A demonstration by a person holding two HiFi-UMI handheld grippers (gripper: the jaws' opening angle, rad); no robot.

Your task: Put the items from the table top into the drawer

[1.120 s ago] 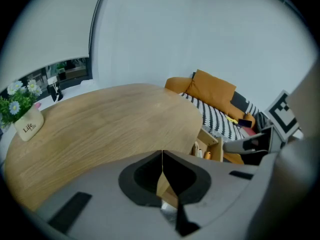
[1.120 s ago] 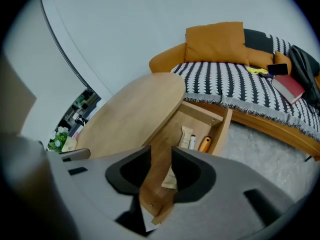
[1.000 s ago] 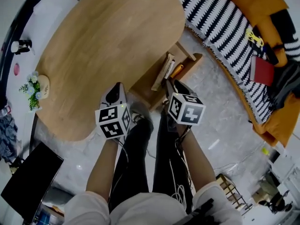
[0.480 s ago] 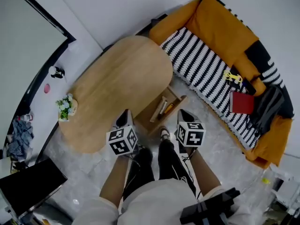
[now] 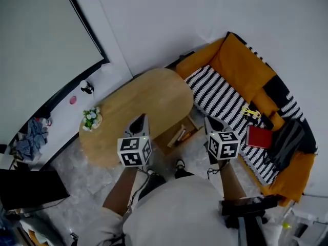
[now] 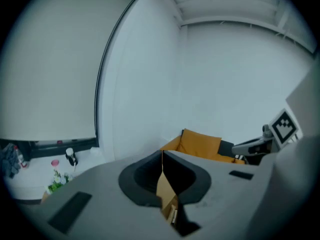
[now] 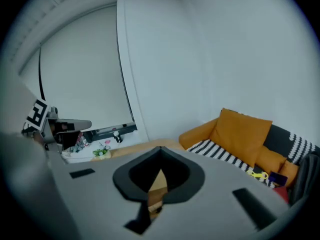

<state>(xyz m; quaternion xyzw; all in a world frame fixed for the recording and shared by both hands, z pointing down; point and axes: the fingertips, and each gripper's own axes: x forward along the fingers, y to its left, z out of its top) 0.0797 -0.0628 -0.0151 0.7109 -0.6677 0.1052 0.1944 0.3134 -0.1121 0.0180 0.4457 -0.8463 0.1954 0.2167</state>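
1. Wooden and oval, the table (image 5: 143, 101) carries only a small potted plant (image 5: 92, 119) at its left end. I judge the clearing done, or nearly so.
2. Above the table's near edge hangs the left gripper (image 5: 139, 121), jaws together with nothing between them. It has no load to carry.
3. Under the table's right edge the drawer (image 5: 192, 123) stands pulled out, and the items (image 5: 180, 135), slim book-like pieces, lie inside it. It is open so that it can take them, and probably needs pushing shut next.
4. Over the floor between drawer and sofa (image 5: 230, 70) is the right gripper (image 5: 210, 122), jaws closed on nothing.
5. On the sofa lies a red book (image 5: 258, 137), well apart from the table and seemingly outside this job.
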